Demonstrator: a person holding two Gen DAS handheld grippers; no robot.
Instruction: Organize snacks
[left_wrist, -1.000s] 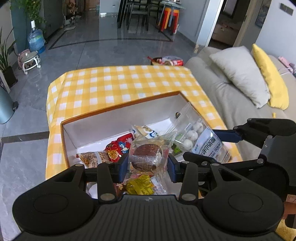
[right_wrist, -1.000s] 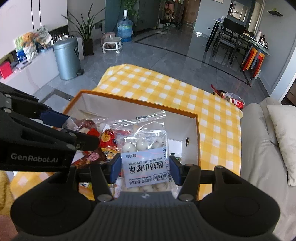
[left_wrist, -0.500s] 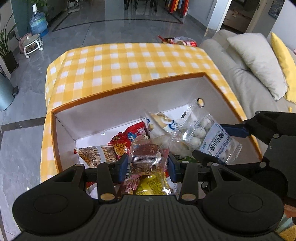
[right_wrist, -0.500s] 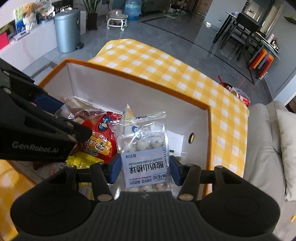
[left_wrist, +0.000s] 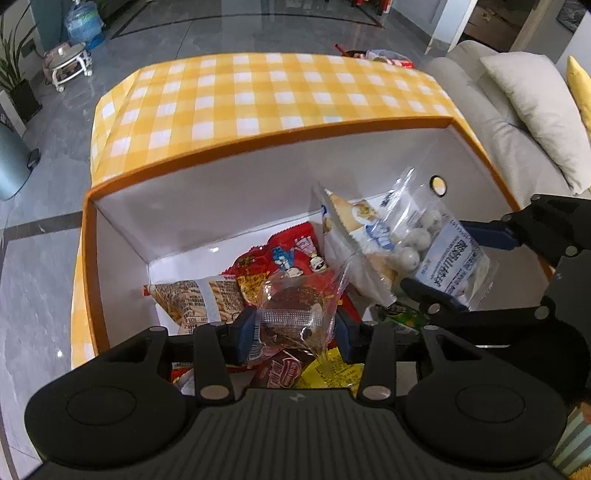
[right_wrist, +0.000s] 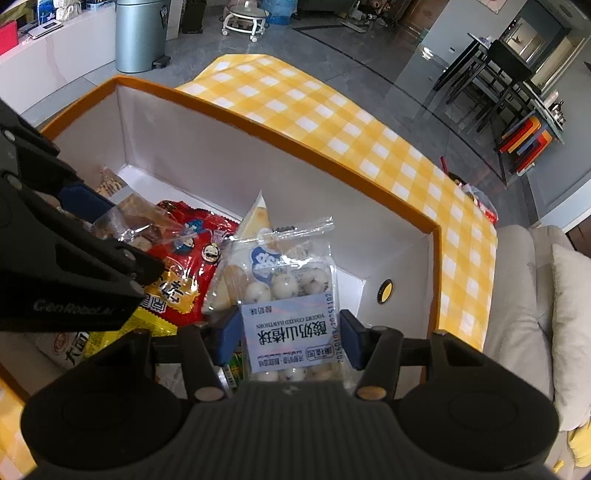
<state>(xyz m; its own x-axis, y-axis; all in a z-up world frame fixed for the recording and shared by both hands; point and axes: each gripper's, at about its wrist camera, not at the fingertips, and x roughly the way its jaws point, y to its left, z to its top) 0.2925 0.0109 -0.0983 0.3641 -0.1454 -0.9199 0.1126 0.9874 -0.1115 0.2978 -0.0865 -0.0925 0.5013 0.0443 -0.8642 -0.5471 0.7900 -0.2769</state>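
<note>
An orange-rimmed box (left_wrist: 221, 199) with white walls stands on the yellow checked cloth and holds several snack packs. Low inside it, my left gripper (left_wrist: 294, 325) is shut on a clear-wrapped brown cake (left_wrist: 291, 306), above a red bag (left_wrist: 291, 254) and a yellow pack (left_wrist: 332, 369). To its right, my right gripper (right_wrist: 290, 332) has a clear bag of white yogurt hawthorn balls (right_wrist: 291, 288) upright between its blue pads. Its jaws are opening, though the pads still touch the bag. In the right wrist view the left gripper (right_wrist: 118, 229) and the cake (right_wrist: 144, 229) show at the left.
A pack of biscuit sticks (left_wrist: 192, 299) lies at the box's left, and a triangular white pack (left_wrist: 354, 229) leans in the middle. A grey sofa with cushions (left_wrist: 535, 92) flanks the table's right side. A metal bin (right_wrist: 140, 33) stands on the floor beyond the box.
Both grippers have sunk with their packs, from above the rim down into the box. The box walls now fill more of each view.
</note>
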